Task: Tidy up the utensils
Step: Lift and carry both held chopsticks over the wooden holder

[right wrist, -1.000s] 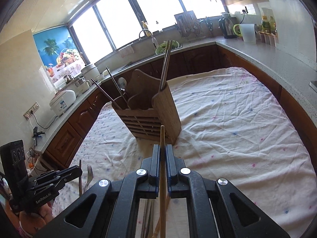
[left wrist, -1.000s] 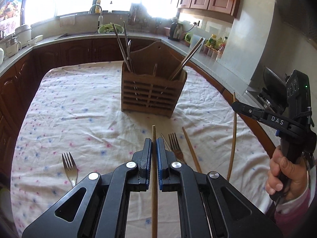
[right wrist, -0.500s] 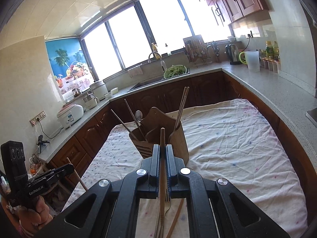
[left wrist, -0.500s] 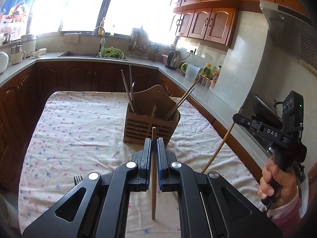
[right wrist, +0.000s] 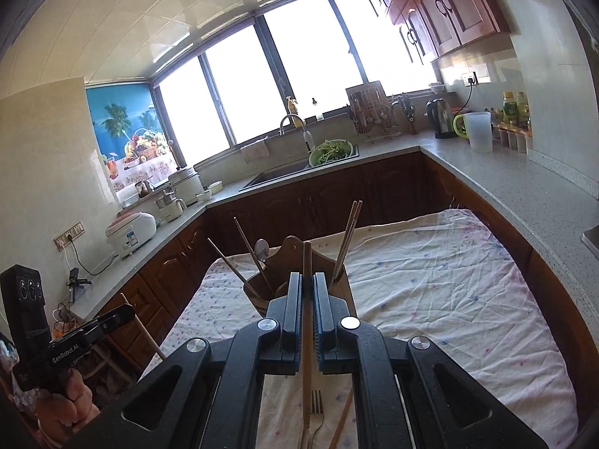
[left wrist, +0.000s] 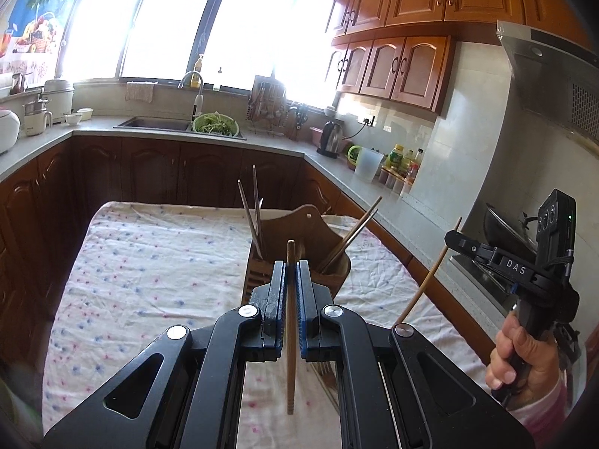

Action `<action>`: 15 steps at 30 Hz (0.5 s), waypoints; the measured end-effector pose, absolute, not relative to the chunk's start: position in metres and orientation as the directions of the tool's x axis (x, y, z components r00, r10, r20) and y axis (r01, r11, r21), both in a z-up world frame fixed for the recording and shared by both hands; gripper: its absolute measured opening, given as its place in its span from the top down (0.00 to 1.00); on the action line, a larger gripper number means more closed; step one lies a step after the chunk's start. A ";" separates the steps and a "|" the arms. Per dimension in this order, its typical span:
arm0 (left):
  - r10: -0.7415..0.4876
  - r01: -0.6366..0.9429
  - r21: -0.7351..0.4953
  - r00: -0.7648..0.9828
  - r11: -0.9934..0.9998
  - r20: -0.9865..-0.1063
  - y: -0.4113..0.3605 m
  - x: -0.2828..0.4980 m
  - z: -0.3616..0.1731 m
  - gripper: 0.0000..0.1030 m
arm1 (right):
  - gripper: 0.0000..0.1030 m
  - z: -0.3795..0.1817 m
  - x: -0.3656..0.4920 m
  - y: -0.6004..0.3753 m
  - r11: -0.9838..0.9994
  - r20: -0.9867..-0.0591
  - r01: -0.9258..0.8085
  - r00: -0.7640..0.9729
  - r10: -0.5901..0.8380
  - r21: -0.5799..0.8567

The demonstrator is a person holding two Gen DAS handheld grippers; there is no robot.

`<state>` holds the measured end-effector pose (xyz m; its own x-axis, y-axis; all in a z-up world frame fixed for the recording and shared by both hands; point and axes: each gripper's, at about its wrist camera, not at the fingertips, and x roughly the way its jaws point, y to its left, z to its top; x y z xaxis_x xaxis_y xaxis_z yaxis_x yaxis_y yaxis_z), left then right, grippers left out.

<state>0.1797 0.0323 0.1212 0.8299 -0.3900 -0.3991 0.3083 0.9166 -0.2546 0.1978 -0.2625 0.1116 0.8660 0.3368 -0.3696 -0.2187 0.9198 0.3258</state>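
Both grippers are held up above the cloth-covered table (left wrist: 157, 262), pointing toward the window wall. The left gripper (left wrist: 291, 292) has its jaws closed tight on a wooden chopstick (left wrist: 291, 355), which runs straight along the fingers and pokes out past the tips at 12 o'clock. The right gripper (right wrist: 307, 299) is likewise clamped on a second wooden chopstick (right wrist: 307, 336), held the same way; from the left camera it sits out at 3 o'clock, gripped by the person's hand (left wrist: 524, 355), its stick slanting down toward the table (the other hand shows at 8 o'clock in the right view). Ahead of both, at 12 o'clock, stands the wooden utensil holder (left wrist: 322, 232) on the cloth. Counting what sticks out of it from the right camera: two dark chopsticks (right wrist: 243, 250) leaning to 11 o'clock, one spoon (right wrist: 261, 249) beside them, and a pair of chopsticks (right wrist: 348, 239) leaning to 1 o'clock in the other compartment. On the cloth below the right gripper lies one fork (right wrist: 316, 411), with one more wooden chopstick (right wrist: 342, 419) just beside it.
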 end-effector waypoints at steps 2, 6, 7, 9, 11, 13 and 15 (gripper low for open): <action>-0.385 0.313 -0.241 0.847 0.919 -0.367 0.031 0.185 0.133 0.96 | 0.95 0.119 0.204 -0.262 0.922 -0.351 -0.216 0.877 0.328 0.322; -0.366 0.312 -0.214 0.881 0.926 -0.300 0.029 0.201 0.160 0.96 | 0.95 0.136 0.221 -0.263 0.922 -0.313 -0.211 0.896 0.316 0.325; -0.363 0.312 -0.210 0.887 0.926 -0.284 0.029 0.206 0.167 0.96 | 0.95 0.140 0.225 -0.262 0.922 -0.304 -0.211 0.900 0.313 0.324; -0.358 0.312 -0.205 0.899 0.928 -0.253 0.028 0.216 0.180 0.96 | 0.95 0.149 0.234 -0.261 0.923 -0.284 -0.212 0.908 0.308 0.322; -0.350 0.309 -0.200 0.909 0.930 -0.225 0.026 0.227 0.191 0.96 | 0.95 0.158 0.242 -0.259 0.927 -0.263 -0.212 0.917 0.298 0.311; -0.341 0.303 -0.196 0.918 0.932 -0.204 0.024 0.238 0.200 0.96 | 0.95 0.165 0.252 -0.258 0.929 -0.246 -0.210 0.925 0.290 0.306; -0.328 0.294 -0.196 0.929 0.936 -0.173 0.022 0.248 0.204 0.96 | 0.95 0.170 0.261 -0.257 0.929 -0.230 -0.207 0.931 0.283 0.306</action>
<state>0.2482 0.0217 0.2044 0.9287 -0.3279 -0.1731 0.2937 0.9356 -0.1961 0.2609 -0.2573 0.1700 0.9311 0.2834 -0.2297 -0.2075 0.9293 0.3056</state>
